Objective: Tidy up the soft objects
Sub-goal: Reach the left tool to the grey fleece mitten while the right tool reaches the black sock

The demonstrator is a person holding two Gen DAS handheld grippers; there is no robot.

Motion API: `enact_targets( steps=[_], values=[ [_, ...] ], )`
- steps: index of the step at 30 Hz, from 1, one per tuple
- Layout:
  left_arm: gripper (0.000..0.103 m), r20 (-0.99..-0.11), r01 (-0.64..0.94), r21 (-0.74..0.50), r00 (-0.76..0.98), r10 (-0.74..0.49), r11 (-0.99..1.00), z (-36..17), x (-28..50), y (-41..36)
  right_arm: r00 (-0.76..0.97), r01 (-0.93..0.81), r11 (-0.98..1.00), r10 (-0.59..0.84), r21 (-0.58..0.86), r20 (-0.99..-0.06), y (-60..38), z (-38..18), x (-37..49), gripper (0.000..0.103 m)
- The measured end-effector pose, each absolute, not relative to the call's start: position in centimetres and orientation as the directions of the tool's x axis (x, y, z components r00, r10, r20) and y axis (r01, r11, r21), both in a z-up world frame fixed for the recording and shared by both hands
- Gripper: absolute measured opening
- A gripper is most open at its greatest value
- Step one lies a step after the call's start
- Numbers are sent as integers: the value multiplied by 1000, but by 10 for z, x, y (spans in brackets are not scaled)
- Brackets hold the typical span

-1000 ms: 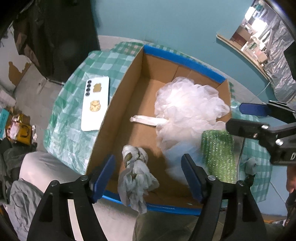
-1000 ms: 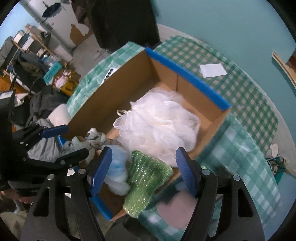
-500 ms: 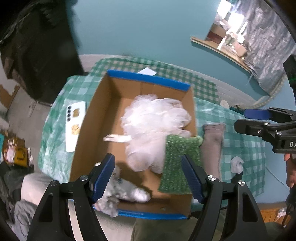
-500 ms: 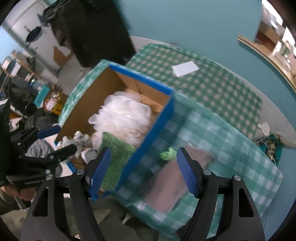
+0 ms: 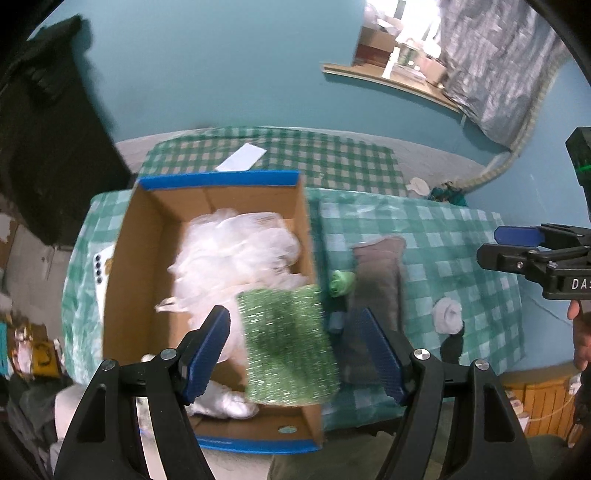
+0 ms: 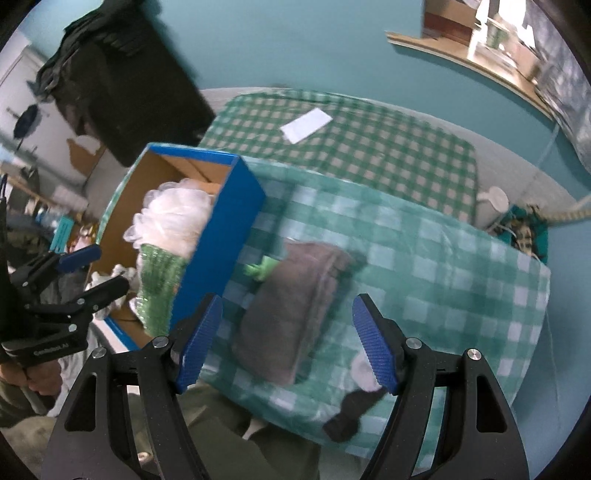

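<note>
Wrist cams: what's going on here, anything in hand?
A person holds a gripper in each hand over a checked table. The left gripper and right gripper are both open and empty. A white mesh pouf and green scrubber are in the cardboard box. A folded grey cloth, a small green item and rolled white socks lie on the table.

Your pictures are dim and cool-toned, and the brightest spot is the blown-out opening (image 5: pixel 406 22) up top in the left view. Motion blur smears the checked tablecloth (image 6: pixel 424 258) and the grey towel (image 6: pixel 295 302) in your right view. Your blue pads (image 5: pixel 380 354) stay crisp. Fisheye bending curves the wall ledge (image 6: pixel 461 55), and black vignette eats every corner.
</note>
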State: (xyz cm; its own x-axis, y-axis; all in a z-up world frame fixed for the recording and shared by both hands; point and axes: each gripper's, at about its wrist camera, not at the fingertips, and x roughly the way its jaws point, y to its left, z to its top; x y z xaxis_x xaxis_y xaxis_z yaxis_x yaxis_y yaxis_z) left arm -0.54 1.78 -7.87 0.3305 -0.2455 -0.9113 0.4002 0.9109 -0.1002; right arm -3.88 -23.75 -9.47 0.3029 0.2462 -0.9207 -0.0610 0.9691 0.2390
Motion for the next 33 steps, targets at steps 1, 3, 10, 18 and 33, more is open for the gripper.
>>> enact_targets(
  steps=[1, 3, 10, 18, 33],
  values=[
    [75, -912, 408, -94, 331, -243, 908, -78, -6, 13, 304, -47, 970, 241, 239, -922, -243, -95, -42, 75],
    [75, -914, 433, -82, 326, -241, 898, -78, -9, 0, 305, -19, 971, 231, 237, -924, -255, -96, -49, 75],
    [75, -919, 491, -66, 309, -245, 869, -80, -16, -34, 305, 60, 971, 202, 230, -931, -289, -102, -71, 75],
    [75, -922, 529, -73, 286, -259, 845, -87, -20, -64, 273, 130, 968, 172, 214, -946, -313, -120, -92, 75],
    [75, -959, 583, -42, 205, -197, 812, -134, -34, -97, 178, 219, 956, 160, 197, -971, -318, -184, -127, 75]
  ],
)
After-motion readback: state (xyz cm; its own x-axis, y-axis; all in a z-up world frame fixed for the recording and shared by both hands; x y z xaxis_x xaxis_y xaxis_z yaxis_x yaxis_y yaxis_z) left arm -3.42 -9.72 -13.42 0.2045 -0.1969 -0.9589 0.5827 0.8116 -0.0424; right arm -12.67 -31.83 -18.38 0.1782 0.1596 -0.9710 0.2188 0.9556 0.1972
